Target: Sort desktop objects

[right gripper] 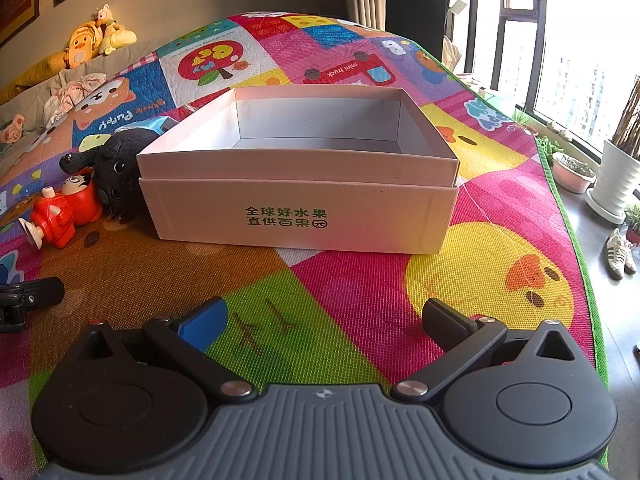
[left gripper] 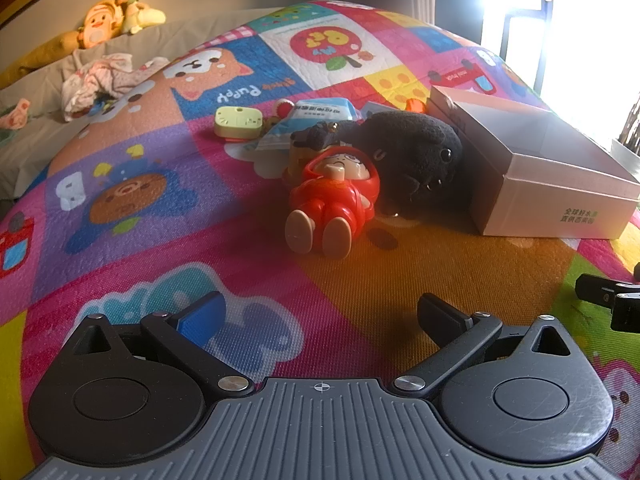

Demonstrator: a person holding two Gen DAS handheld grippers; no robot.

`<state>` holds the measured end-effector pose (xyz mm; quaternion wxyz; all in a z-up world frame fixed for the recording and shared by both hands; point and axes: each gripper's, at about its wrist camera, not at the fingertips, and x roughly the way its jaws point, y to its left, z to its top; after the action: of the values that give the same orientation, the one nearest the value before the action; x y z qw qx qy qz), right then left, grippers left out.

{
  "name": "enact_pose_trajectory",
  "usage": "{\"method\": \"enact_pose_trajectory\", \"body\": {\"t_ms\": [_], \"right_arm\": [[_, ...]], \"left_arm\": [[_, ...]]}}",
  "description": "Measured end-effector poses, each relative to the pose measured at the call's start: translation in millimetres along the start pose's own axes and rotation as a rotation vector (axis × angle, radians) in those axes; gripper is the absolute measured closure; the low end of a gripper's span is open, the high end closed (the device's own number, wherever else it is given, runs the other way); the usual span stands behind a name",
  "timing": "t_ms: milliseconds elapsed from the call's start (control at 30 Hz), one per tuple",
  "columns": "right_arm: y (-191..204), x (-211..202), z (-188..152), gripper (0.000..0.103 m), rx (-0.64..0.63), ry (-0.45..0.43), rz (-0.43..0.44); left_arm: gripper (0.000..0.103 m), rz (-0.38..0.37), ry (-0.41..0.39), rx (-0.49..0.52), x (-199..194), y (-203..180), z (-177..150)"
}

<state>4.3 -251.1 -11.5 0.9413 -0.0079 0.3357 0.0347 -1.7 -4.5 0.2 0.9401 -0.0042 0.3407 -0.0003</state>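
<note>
From the left wrist camera, the left gripper (left gripper: 320, 316) hangs low over a bright patchwork play mat (left gripper: 160, 208), its two fingers spread wide with nothing between them. At the centre of the frame a red doll (left gripper: 334, 200) lies on its back, feet toward the camera, touching a black plush toy (left gripper: 416, 156) that leans against the side of a white cardboard box (left gripper: 552, 200) at right. Behind them sit a pale green case (left gripper: 238, 122) and a blue-and-white packet (left gripper: 316, 116). In the upper left, a yellow duck plush (left gripper: 98, 26) rests on a grey sofa (left gripper: 36, 92) beside crumpled cloth (left gripper: 100, 80); glaring window light fills the upper right. From the right wrist camera, the right gripper (right gripper: 324, 320) is likewise spread apart and holds nothing, over a green patch of the mat (right gripper: 500, 208). The open box (right gripper: 304, 208) stands dead centre with green printing on its near wall, its inside bare. The doll (right gripper: 60, 212) and black plush (right gripper: 116, 160) lie at its left. At the right edge, beyond the mat, potted plants (right gripper: 618, 176) and shoes (right gripper: 620, 252) line the floor under tall windows.
</note>
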Motion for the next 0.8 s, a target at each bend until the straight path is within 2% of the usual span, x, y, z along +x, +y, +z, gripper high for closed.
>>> {"method": "enact_pose_trajectory", "body": {"t_ms": [400, 500, 600, 800], "right_arm": [[7.3, 0.1, 1.6, 0.000, -0.017, 0.001, -0.005], [9.1, -1.3, 0.9, 0.000, -0.069, -0.001, 0.039], [13.6, -1.4, 3.4, 0.000, -0.073, 0.040, 0.110], [16.1, 0.8, 7.7, 0.000, -0.051, 0.086, 0.076]], "left_arm": [[0.000, -0.007, -0.002, -0.006, -0.6, 0.8, -1.0], [0.000, -0.009, -0.003, -0.010, 0.4, 1.9, 0.0], [0.000, -0.009, -0.002, -0.010, 0.2, 1.7, -0.3], [0.000, -0.010, 0.008, 0.001, 0.7, 2.9, 0.0]]}}
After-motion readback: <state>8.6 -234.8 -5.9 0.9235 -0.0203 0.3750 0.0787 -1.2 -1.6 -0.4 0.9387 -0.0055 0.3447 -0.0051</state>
